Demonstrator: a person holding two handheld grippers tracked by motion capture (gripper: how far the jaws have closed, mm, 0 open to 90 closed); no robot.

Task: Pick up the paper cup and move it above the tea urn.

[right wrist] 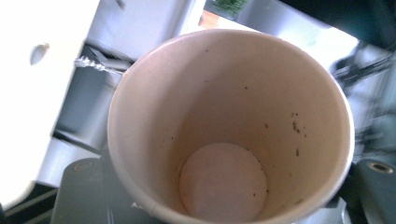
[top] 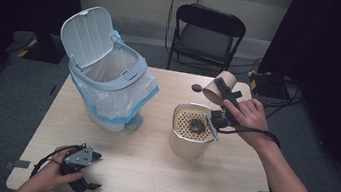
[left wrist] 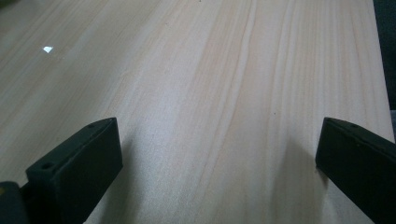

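My right gripper (top: 221, 86) is shut on a brown paper cup (top: 213, 93), held tilted above the table just behind a beige pot (top: 185, 148). The pot has a perforated strainer insert (top: 182, 120) with a dark wet clump (top: 196, 125) in it. In the right gripper view the paper cup (right wrist: 224, 116) is empty apart from dark specks on its wall, and one of the black fingers (right wrist: 81, 186) presses its outside. My left gripper (top: 96, 171) rests on the table near the front left corner, its jaws wide apart over bare wood (left wrist: 219, 93).
A white pedal bin (top: 109, 85) with its lid (top: 86, 33) up and a plastic liner stands at the table's (top: 147, 173) back left. A small dark round thing (top: 196, 87) lies left of the cup. A black folding chair (top: 208, 30) stands behind the table.
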